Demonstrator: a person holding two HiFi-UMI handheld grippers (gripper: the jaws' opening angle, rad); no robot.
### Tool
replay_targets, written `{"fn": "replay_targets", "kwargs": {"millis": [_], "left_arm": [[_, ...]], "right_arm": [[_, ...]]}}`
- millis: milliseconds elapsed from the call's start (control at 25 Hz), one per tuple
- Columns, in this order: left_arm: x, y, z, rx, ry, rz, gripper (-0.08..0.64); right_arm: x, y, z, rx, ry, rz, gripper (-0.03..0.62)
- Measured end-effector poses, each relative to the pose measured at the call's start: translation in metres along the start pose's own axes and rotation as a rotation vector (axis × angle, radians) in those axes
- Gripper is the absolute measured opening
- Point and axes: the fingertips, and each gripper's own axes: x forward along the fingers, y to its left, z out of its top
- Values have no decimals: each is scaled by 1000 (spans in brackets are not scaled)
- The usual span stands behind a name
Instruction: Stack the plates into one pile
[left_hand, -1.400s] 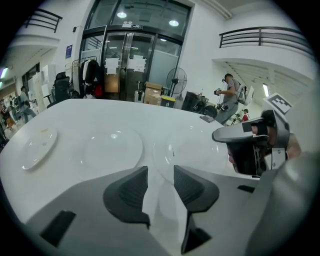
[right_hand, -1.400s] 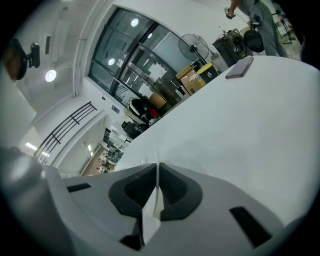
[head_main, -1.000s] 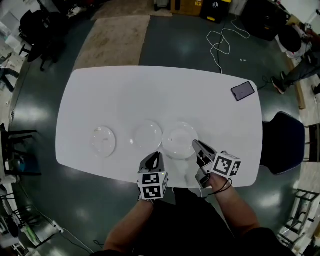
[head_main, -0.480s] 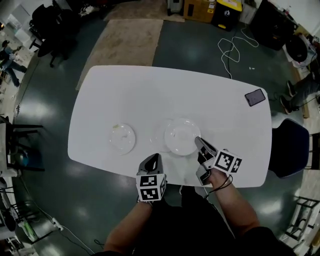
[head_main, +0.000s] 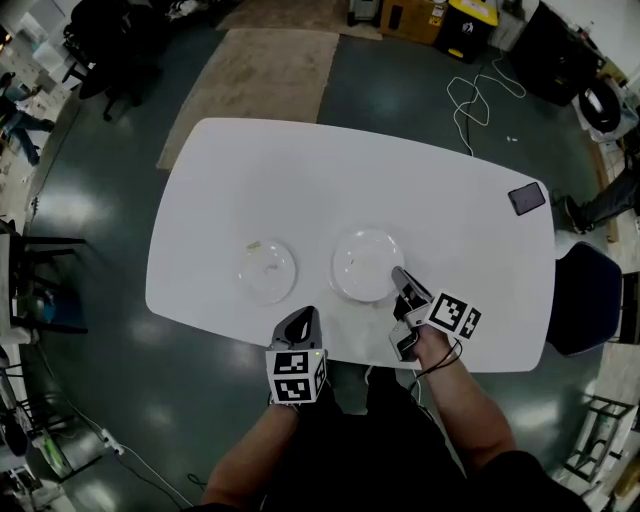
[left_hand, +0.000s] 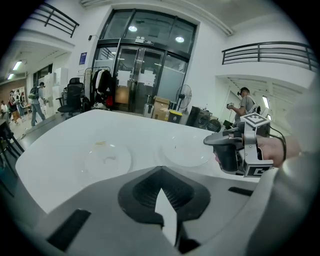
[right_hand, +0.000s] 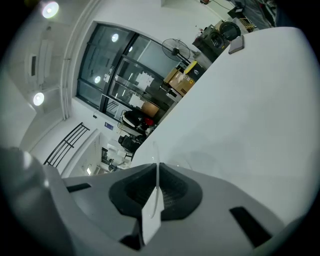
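- Head view: a white table (head_main: 250, 170) bears two clear plates in a row near its front edge. The left plate (head_main: 267, 270) lies alone, and the right plate (head_main: 365, 262) lies apart from it, to its right
- Right gripper view: the jaws of the right gripper (head_main: 401, 278) are closed on the near rim of the right plate, whose thin clear edge stands between the pads. The plate lies low over the table. Whether it rests there, or has another plate beneath it, cannot be told
- Left gripper view: the left gripper (left_hand: 160, 171) has its jaws together with nothing between them. It is held above the table's front edge, near both plates but touching neither
- Handling (judged): the plates look thin, stiff and light, of glass or clear plastic, so they are probably smooth, apt to slip and liable to chip or crack. The rim offers the only hold, taken with one pad above and one below. A plate held at one edge will tend to droop, so it is best kept level and set down gently, centre over centre
- Contents: both plates are empty, save a small yellowish speck (head_main: 253, 245) at the far rim of the left plate
- Task state (judged): the left plate lies outside any pile, so the stacking is unfinished
- Also shown: a phone (head_main: 527, 198) near the far right corner of the table
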Motion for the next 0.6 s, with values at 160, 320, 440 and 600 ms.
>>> {"fn": "replay_targets", "kwargs": {"millis": [160, 320, 440, 600], "left_arm": [[-2, 18, 0, -4, 4, -1, 18], [-2, 30, -1, -1, 7, -8, 18], [-3, 36, -3, -2, 10, -14, 18], [-3, 41, -2, 2, 11, -23, 18]], "right_arm": [[15, -2, -10, 22, 0, -29, 28], [25, -4, -16, 39, -6, -45, 28], [28, -6, -22, 46, -9, -54, 28], [29, -7, -26, 45, -16, -69, 28]]}}
